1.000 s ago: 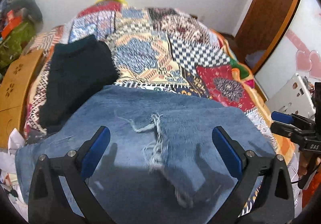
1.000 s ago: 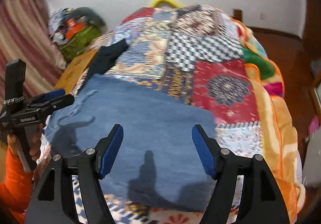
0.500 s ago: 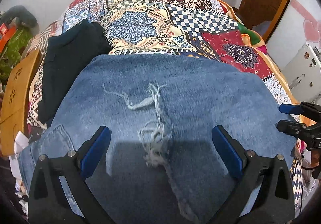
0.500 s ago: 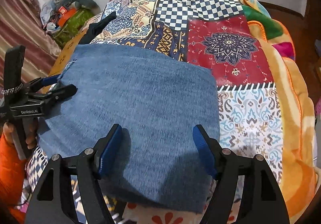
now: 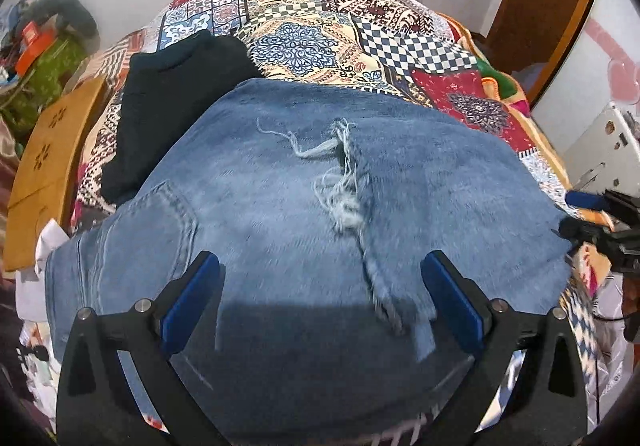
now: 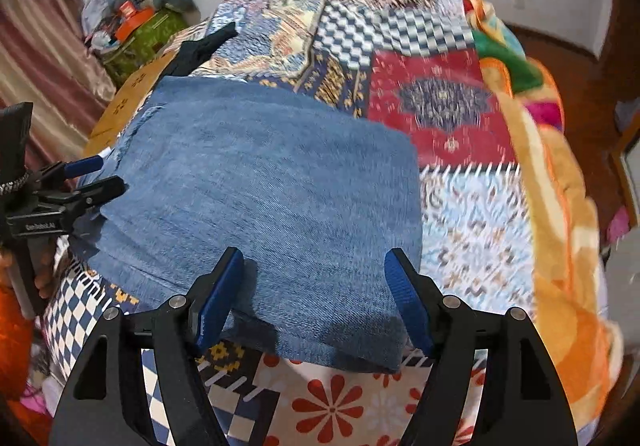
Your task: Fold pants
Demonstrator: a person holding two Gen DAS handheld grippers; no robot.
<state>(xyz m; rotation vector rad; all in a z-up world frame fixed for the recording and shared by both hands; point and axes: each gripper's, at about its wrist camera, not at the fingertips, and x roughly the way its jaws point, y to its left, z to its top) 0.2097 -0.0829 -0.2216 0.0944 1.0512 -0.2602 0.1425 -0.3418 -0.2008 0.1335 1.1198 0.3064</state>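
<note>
Blue denim pants (image 5: 280, 230) with pale frayed threads lie on a multicoloured patchwork quilt (image 5: 400, 46) beside a black garment (image 5: 172, 106).

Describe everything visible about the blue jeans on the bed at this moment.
The jeans are mid-blue denim, lying flat on the patchwork bedspread and apparently already folded into a broad block. A frayed tear with loose pale threads runs down the top layer, and a stitched back pocket shows at the left end. Their far left edge overlaps a dark garment. Both claws, left and right, hover open over the near edge; neither is seen gripping the cloth.
</note>
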